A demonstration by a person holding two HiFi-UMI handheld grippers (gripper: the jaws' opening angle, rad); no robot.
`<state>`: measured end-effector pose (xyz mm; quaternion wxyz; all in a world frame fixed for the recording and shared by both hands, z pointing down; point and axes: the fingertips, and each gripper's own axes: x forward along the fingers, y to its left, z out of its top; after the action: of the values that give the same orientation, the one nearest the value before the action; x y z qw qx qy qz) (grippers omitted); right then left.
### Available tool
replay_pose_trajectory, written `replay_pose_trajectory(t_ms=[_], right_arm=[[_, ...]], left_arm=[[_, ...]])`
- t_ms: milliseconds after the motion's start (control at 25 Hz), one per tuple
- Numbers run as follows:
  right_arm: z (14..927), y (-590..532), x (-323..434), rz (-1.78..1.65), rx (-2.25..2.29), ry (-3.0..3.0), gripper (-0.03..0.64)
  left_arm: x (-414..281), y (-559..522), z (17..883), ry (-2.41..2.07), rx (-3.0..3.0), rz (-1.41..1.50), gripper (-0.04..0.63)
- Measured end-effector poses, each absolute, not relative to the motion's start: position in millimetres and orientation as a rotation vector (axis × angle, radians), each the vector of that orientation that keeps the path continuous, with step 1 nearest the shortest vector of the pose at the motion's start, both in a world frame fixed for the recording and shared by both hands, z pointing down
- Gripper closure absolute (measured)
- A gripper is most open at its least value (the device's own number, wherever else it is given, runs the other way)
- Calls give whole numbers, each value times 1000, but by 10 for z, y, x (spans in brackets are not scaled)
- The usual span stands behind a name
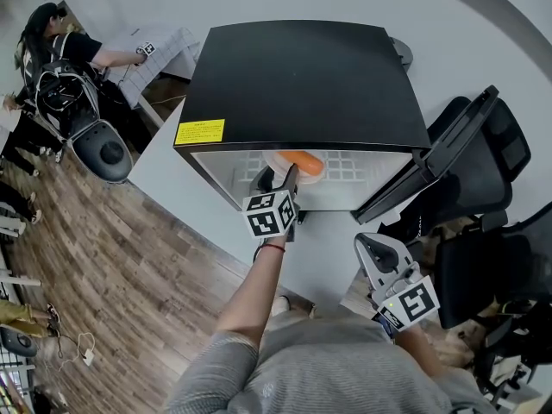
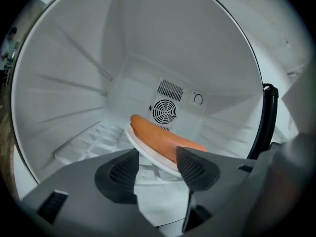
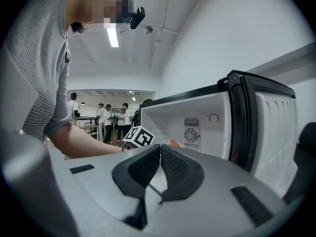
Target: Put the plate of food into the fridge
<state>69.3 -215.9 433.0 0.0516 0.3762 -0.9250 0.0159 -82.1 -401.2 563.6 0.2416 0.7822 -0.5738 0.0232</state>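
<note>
The left gripper [image 2: 159,168] reaches into the open mini fridge [image 1: 302,76] with its jaws spread apart, pressing on nothing. Just ahead of its tips lies the white plate [image 2: 148,154] on the fridge's white gridded shelf. The plate's near rim shows between the two pads.

On the plate is an orange sausage [image 2: 163,135]. Its long axis runs crosswise to the gripper, from ahead-left, below the round fan vent [image 2: 164,111], toward the right jaw.

The right gripper [image 3: 160,154] is clenched and empty, held back outside the fridge.

The fridge stands on a white table [image 1: 185,205] with its door [image 1: 431,166] swung right. Around it are a wooden floor [image 1: 112,248] and black office chairs [image 1: 492,162].
</note>
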Motion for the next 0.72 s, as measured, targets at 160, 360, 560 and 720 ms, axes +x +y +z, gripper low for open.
replay_pose_trajectory(t_ms=[160,360,560,720], right_arm=[[4334,-2157,718,50,1147,-2810,603],[4338,-2164,753,53,1158,-2810,603],[4322,-2174,765,52,1159,-2813,603],[4302,-2183,764,47,1160,-2820,603]], left_arm=[[-831,-4045,5604,-1601,2096,120,367],[-812,-4031,5616,-1299,1760,-272,339],[-787,-3935,5628,-907,1252,-652,327],[-700,-3838,5681,-778,1127,-631,318]])
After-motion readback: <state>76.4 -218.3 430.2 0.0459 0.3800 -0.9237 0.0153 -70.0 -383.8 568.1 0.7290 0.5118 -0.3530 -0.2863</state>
